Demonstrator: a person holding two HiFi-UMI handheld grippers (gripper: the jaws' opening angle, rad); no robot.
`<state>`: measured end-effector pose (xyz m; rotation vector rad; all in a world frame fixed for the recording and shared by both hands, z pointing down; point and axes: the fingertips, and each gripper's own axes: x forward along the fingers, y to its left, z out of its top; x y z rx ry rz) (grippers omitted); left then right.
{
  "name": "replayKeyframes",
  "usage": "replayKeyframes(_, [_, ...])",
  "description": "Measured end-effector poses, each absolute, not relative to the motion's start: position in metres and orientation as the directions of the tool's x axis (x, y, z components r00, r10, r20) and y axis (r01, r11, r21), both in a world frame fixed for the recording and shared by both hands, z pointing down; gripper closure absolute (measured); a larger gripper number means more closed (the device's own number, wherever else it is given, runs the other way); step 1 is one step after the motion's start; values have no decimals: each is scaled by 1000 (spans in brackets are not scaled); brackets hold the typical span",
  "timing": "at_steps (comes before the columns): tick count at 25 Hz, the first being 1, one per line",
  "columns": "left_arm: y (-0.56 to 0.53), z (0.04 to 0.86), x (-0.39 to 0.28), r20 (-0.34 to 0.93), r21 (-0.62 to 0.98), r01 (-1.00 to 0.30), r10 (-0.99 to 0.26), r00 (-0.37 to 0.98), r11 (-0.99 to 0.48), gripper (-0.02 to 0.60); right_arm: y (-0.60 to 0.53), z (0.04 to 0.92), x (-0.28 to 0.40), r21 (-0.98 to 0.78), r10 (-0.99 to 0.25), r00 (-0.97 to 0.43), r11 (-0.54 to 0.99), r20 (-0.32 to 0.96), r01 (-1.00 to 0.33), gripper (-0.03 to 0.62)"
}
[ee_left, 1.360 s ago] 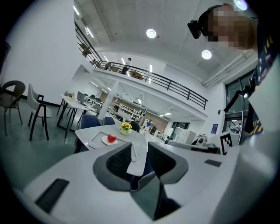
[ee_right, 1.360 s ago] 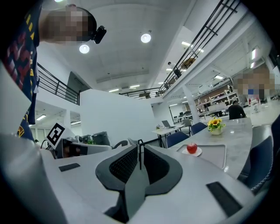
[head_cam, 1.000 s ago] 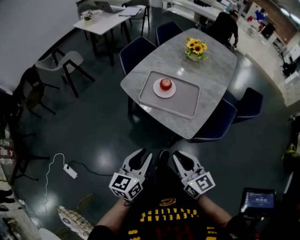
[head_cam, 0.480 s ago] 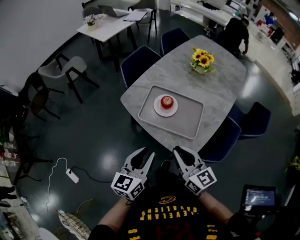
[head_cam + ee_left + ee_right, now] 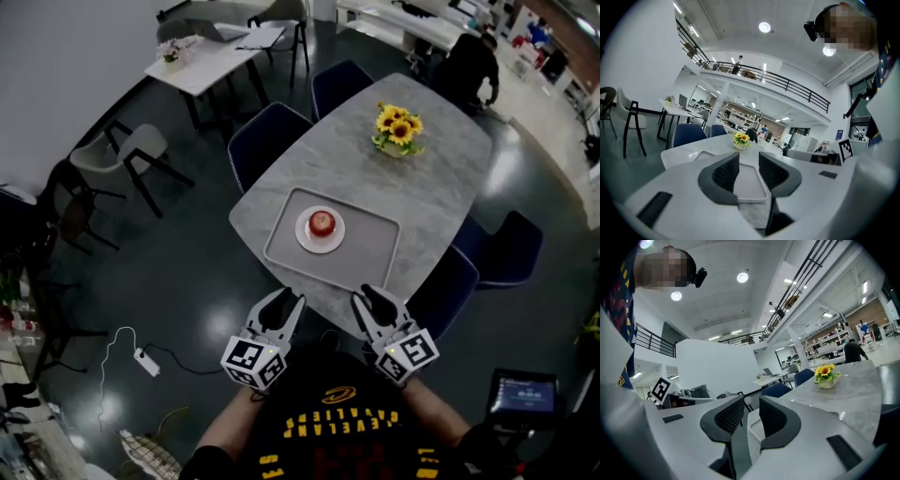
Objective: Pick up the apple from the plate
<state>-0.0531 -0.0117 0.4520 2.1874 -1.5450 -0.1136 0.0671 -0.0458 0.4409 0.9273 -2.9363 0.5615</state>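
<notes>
Your left tool [image 5: 285,306], at 7 o'clock of the tray [image 5: 370,251], has its jaws spread with nothing between them, just as it did a second ago. What has changed is the ground ahead of it. Over that second the near edge of the tabletop [image 5: 436,178] goes from well apart to just beyond both tool tips in the head view, so you are walking in rather than reaching. In the left gripper view the tray now shows in the gap between the jaws, well beyond them, though the apple itself does not appear there. The apple [image 5: 322,222] sits on its white plate [image 5: 320,245] toward the left end of the tray, at 1 o'clock from the left tool and 11 o'clock from the right one. The sunflowers [image 5: 396,127] stand beyond it at 1 o'clock. The apple keeps the same spot on the plate throughout. Your right tool [image 5: 373,303], at 5 o'clock of the apple, is likewise spread and empty, and its own view looks across the tabletop toward the flowers. For the task, I judge the approach nearly over and the pick itself not yet begun. Either tool could go forward over the table edge, and the left one looks better lined up with the tray.
</notes>
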Motion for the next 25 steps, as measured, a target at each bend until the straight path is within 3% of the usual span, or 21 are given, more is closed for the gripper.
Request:
replayKeyframes(9, [-69, 509, -94, 313, 512, -839, -870, 381, -183, 416, -86, 449, 72, -369, -633, -759, 676, 150, -637, 508])
replayKeyframes(17, [-123, 591, -108, 457, 654, -747, -724, 517, -120, 417, -123, 449, 65, -407, -698, -695, 593, 169, -695, 508])
replayKeyframes(25, [-160, 652, -112, 565, 730, -682, -600, 567, 43, 417, -136, 455, 60, -433, -739, -649, 532, 182, -727, 508])
